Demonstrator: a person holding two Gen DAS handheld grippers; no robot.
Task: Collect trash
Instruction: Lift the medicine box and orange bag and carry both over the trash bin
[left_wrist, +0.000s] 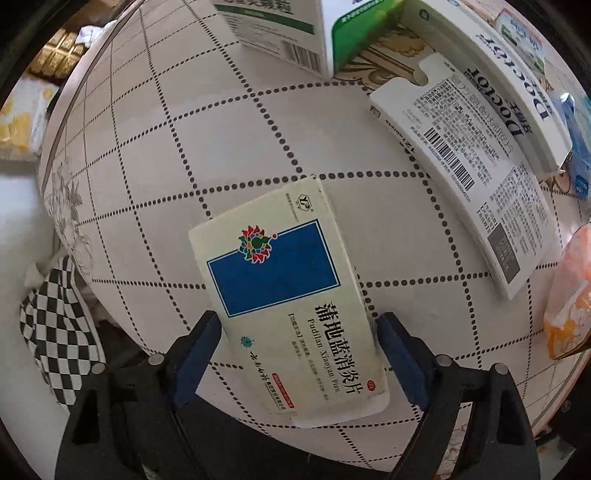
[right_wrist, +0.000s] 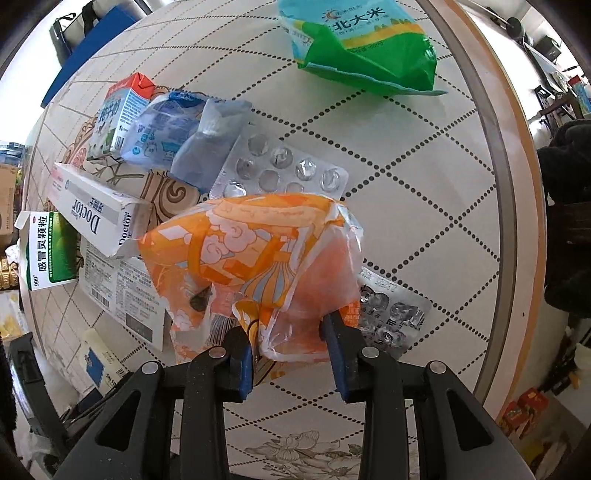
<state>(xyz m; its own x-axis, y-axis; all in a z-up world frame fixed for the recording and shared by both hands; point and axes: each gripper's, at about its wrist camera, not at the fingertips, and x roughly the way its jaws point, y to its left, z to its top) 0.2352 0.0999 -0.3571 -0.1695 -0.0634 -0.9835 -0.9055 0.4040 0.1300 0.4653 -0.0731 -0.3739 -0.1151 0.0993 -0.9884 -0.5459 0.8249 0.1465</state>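
Left tool (left_wrist: 299, 328) clamped on a cream-and-blue medicine box (left_wrist: 284, 295), right tool (right_wrist: 290, 341) closed on an orange plastic bag (right_wrist: 251, 254) — both held over the dotted counter (left_wrist: 166, 147), blister packs (right_wrist: 284, 170) lying beside.

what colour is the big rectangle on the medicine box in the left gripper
Solid dark blue with a thin outline, on the cream medicine box; clearest in the left wrist view.

1. "Pudilan Xiaoyan Pian" plus 蒲地蓝消炎片 on the cream and blue medicine box (left_wrist: 284, 302).
2. "Doctor" on the long white box (right_wrist: 98, 218).
3. "999 感冒灵颗粒" on the green box (right_wrist: 46, 251), far left.
4. "北大米" on the green bag (right_wrist: 362, 44).
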